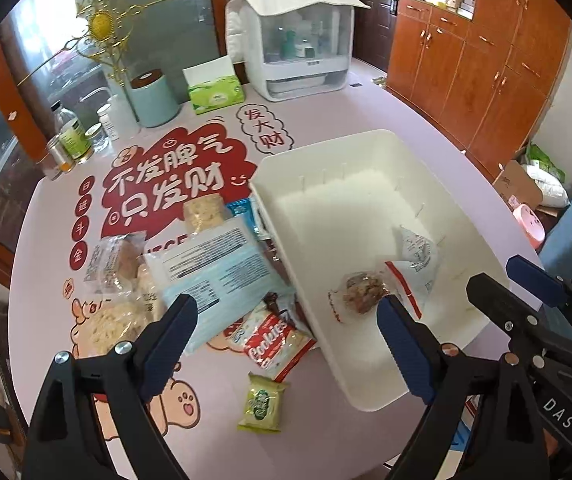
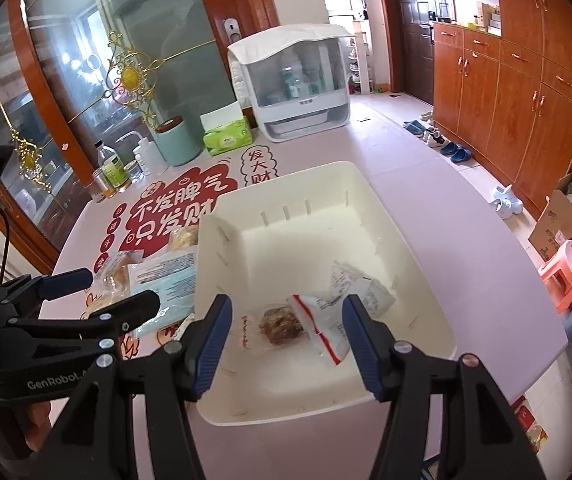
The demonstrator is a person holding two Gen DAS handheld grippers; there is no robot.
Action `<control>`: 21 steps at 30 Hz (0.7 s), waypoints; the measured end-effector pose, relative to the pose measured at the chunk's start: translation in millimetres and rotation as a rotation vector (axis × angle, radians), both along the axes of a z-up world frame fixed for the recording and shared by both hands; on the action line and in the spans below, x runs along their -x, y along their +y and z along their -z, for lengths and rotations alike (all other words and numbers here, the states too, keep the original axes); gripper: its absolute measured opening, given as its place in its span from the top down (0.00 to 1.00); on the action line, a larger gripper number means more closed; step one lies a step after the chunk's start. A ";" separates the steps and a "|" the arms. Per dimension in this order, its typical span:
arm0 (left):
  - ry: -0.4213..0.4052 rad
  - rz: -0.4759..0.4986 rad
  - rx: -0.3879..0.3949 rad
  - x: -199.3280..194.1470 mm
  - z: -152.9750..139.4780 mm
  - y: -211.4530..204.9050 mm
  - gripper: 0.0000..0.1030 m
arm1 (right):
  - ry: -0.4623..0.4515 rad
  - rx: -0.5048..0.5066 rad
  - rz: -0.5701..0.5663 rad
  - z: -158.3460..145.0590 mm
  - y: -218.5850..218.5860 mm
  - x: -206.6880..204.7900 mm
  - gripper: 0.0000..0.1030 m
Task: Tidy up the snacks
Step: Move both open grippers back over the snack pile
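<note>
A white bin sits on the pink table. Inside lie a brown snack in clear wrap and a white packet. Left of the bin lies a pile of snacks: a blue packet, a red Cookies pack, a green packet, bread and puffed rice bars. My left gripper is open and empty above the pile's right edge. My right gripper is open and empty above the bin's near end; it shows in the left wrist view.
At the table's far side stand a white organiser cabinet, a green tissue box, a mint canister and several jars. Wooden cupboards line the right wall. A pink stool stands on the floor.
</note>
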State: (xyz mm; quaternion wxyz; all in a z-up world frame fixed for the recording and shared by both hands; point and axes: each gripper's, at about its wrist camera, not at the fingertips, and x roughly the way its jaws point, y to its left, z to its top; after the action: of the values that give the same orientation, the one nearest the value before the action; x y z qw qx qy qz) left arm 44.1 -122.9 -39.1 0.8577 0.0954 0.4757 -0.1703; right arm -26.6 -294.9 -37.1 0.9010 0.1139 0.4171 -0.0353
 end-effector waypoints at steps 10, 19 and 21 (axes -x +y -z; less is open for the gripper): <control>-0.016 -0.098 0.016 5.3 -7.8 52.8 0.12 | 0.001 -0.006 -0.087 -4.5 38.0 -6.3 0.44; -0.133 -0.228 0.063 8.2 -37.0 123.1 0.12 | -0.053 -0.022 -0.152 -25.0 74.1 -17.1 0.44; -0.153 -0.268 0.084 7.0 -40.6 145.2 0.12 | -0.054 -0.015 -0.165 -27.3 83.3 -22.5 0.44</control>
State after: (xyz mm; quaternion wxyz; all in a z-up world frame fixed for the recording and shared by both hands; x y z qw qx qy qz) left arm 37.1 22.3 1.5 0.9096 0.0078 0.4100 -0.0664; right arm -4.2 -211.6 -9.8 0.9109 0.0866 0.4008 0.0454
